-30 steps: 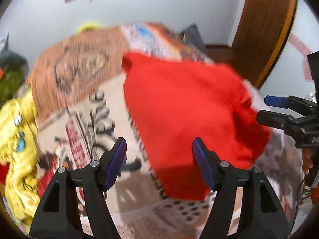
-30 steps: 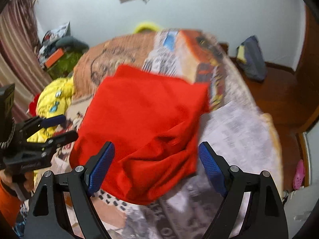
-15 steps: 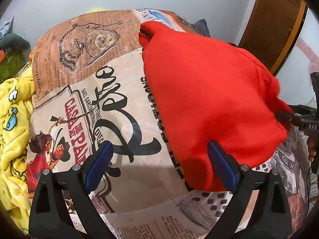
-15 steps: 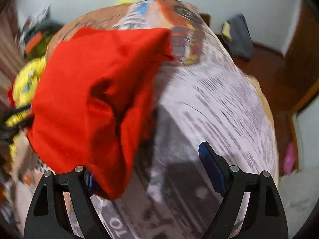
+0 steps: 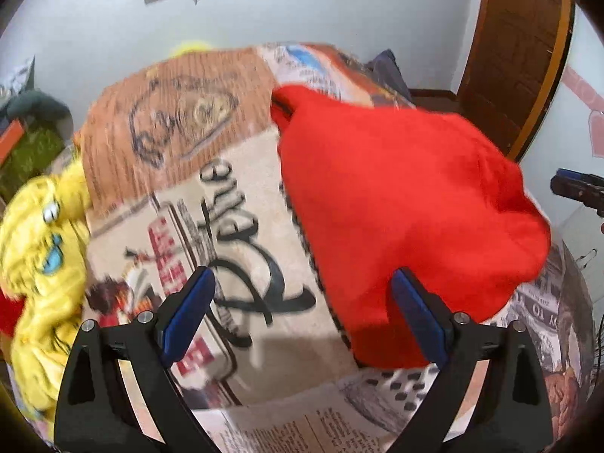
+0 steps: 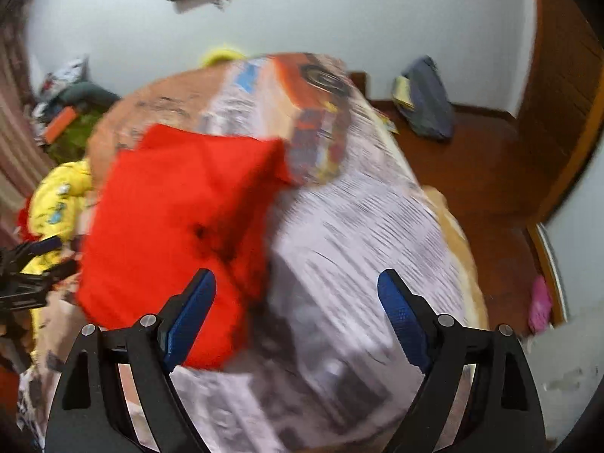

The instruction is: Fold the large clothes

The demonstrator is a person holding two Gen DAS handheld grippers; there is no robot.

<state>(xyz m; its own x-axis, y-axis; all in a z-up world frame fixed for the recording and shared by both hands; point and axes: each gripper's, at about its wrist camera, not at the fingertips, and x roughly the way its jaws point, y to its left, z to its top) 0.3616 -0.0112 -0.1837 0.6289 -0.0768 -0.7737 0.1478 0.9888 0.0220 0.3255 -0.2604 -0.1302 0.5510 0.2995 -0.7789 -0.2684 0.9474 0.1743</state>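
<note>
Red garment [image 5: 396, 204] now beyond fingers [image 5: 188, 317].

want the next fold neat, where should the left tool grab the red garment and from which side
Likely the near rounded corner of the red garment, coming in low from the front. That edge lies loose on the printed bedspread right by the open left tool, so one finger could slide under it. Blur hides the seams.

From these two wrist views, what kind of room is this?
Most likely a bedroom: a bed under a newspaper-print cover with the red garment on it, a yellow cartoon blanket alongside, and a wooden door in a plain wall. Both grippers are open.
</note>
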